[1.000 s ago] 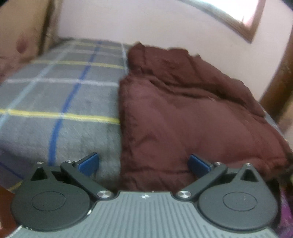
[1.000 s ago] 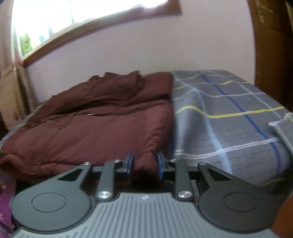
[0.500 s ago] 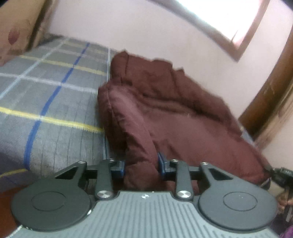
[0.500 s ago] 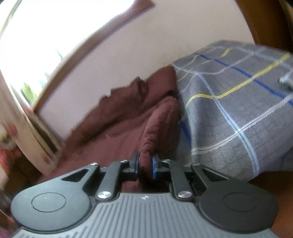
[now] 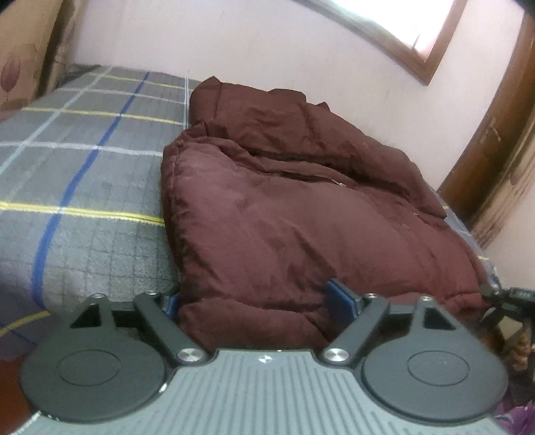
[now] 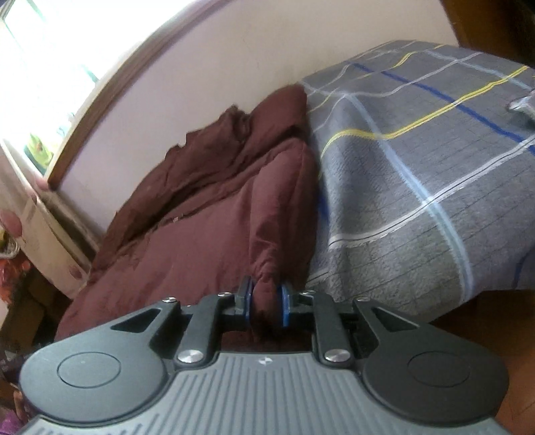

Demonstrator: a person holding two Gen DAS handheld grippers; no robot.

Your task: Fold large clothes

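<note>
A large dark maroon padded garment (image 5: 301,207) lies folded on a bed with a grey plaid blanket (image 5: 83,174). My left gripper (image 5: 257,301) is open, its blue pads wide apart on either side of the garment's near edge. My right gripper (image 6: 264,301) is shut on a bunched corner of the garment (image 6: 207,234) at the bed's near edge, and the cloth rises in a ridge from the pads.
The blanket (image 6: 418,167) covers the rest of the bed. A pale wall and a wooden-framed window (image 5: 401,30) stand behind. A wooden door frame (image 5: 485,140) is to the right. A tripod-like object (image 5: 515,301) stands off the bed's right edge.
My left gripper closed on the garment's edge half a second ago and has now opened wide. My right gripper stays shut on its corner and has lifted and tilted.
</note>
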